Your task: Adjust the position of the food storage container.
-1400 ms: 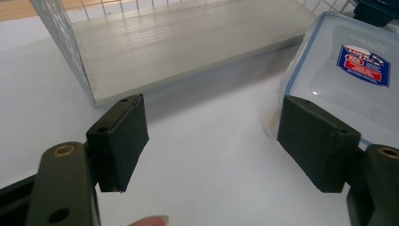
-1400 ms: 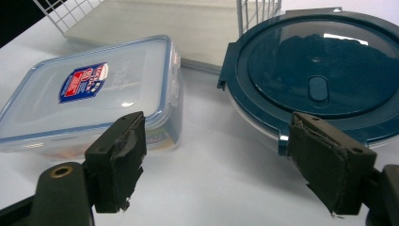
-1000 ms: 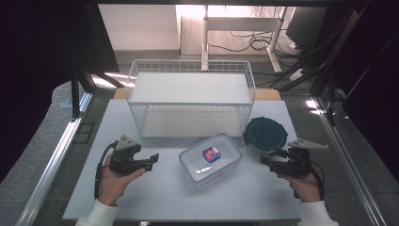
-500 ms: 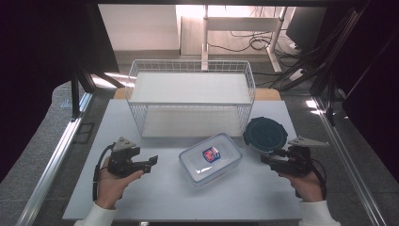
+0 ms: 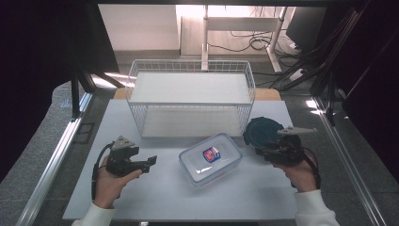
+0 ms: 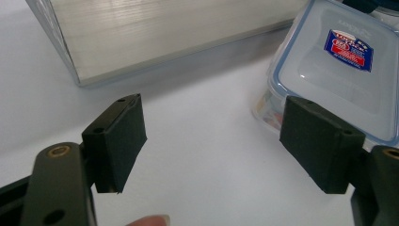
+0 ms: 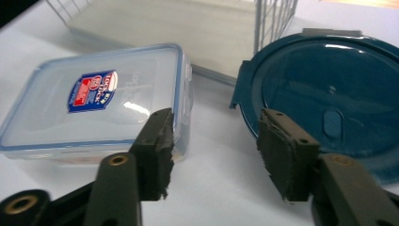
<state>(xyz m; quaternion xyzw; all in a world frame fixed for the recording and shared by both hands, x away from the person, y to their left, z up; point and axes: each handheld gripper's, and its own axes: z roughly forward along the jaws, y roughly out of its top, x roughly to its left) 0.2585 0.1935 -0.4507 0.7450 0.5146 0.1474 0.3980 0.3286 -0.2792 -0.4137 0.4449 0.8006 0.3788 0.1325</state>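
Grippers empty: left gripper (image 5: 151,161) wide, right gripper (image 5: 261,151) just narrowing, flanking clear rectangular plastic lidded container (image 5: 210,158) near table's (image 5: 155,197) front edge.

Lab or office test bench, white table (image 5: 164,188) on aluminium framing (image 5: 56,155), desk legs (image 5: 207,33) and tangled cables (image 5: 244,44) behind the table, dark monitor (image 5: 303,26) beyond it.

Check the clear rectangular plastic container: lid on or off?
On. The clear rectangular plastic container lies flat on the white table, its blue-rimmed lid with the red-blue label seated on top; whether the clips are latched, cannot tell.
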